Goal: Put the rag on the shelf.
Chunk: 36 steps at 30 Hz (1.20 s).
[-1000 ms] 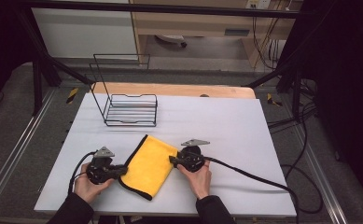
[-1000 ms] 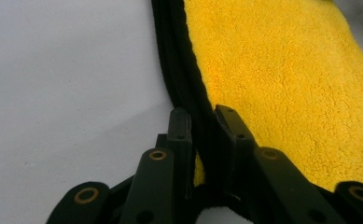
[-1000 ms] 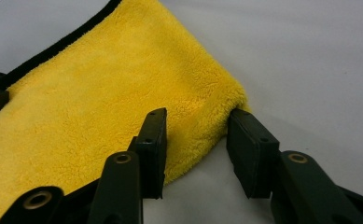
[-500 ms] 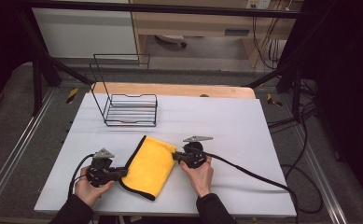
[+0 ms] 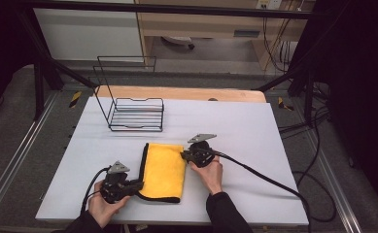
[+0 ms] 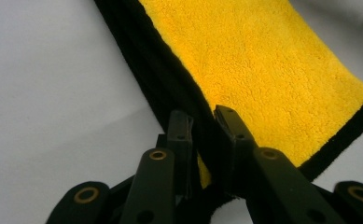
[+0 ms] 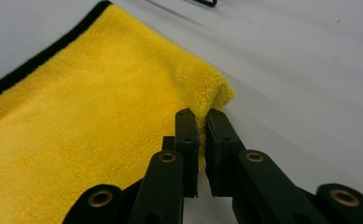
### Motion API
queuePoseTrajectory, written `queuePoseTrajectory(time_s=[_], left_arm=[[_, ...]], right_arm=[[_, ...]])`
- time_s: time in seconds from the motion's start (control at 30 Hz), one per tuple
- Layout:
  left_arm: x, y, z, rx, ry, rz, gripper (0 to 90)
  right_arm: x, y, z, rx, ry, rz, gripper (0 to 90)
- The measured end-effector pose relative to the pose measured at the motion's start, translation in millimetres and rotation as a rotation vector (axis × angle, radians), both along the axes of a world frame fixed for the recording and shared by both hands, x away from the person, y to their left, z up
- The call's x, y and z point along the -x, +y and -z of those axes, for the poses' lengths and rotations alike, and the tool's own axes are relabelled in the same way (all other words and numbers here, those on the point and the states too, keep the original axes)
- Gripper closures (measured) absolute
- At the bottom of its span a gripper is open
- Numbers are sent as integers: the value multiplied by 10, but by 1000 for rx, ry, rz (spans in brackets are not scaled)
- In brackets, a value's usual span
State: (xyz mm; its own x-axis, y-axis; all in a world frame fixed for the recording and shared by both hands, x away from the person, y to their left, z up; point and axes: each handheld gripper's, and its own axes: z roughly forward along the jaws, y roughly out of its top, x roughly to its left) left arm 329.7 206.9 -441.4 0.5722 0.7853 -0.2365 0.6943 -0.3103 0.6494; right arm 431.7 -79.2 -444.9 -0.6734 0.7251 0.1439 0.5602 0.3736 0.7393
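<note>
A folded yellow cloth [image 5: 164, 170] with a black border lies on the white table [image 5: 259, 126], near the front. My left gripper [image 5: 139, 185] is at its near left corner, and the left gripper view shows the jaws [image 6: 202, 119] shut on the black edge of the cloth [image 6: 263, 70]. My right gripper [image 5: 184, 154] is at the cloth's far right corner. In the right gripper view the jaws [image 7: 200, 116] are pinched on the folded yellow edge of the cloth [image 7: 100, 116], with a sliver of fabric between them.
A black wire rack [image 5: 135, 114] stands at the far left of the table, behind the cloth. A black cable [image 5: 269, 179] trails from the right gripper across the table's right side. Metal frame rails run along both sides of the table.
The cloth lay slanted before and now lies square to the table edge. My left hand moved right along the front. The right jaws closed on the cloth's edge.
</note>
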Motion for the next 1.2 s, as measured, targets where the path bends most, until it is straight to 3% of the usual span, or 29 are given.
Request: queuePoseTrajectory(time_s=[0.1,0.2,0.23,0.3,0.33,0.4,0.43,0.47,0.57,0.73,1.03,1.2], left_arm=[[5,-3,-6,-17,-19,15,750],[2,10,-35,-34,-49,37,667],[-2,25,-51,-30,-60,44,641],[-25,69,-100,-26,-95,54,606],[-43,92,-127,-29,-112,52,536],[-103,142,-185,-31,-129,49,453],[-139,168,-213,-25,-141,44,422],[-182,192,-240,-18,-149,43,422],[-329,252,-319,1,-151,29,326],[-583,224,-384,-9,-159,9,183],[-1024,73,-273,-56,-137,-39,171],[-1177,7,-183,-47,-128,-53,287]], right_arm=[[1,4,40,4,-4,3,825],[12,-9,13,-2,-20,3,783],[26,-34,-44,2,-48,2,734],[32,-51,-81,-12,-53,1,692],[49,-107,-157,-35,-64,-8,621],[62,-136,-190,-45,-71,-4,572],[93,-209,-241,-52,-91,0,496],[93,-209,-241,-52,-91,0,496],[138,-318,-275,-47,-105,5,380],[215,-509,-241,-55,-99,30,187],[275,-669,-151,-42,-61,54,75],[298,-690,-120,-34,-49,51,74]])
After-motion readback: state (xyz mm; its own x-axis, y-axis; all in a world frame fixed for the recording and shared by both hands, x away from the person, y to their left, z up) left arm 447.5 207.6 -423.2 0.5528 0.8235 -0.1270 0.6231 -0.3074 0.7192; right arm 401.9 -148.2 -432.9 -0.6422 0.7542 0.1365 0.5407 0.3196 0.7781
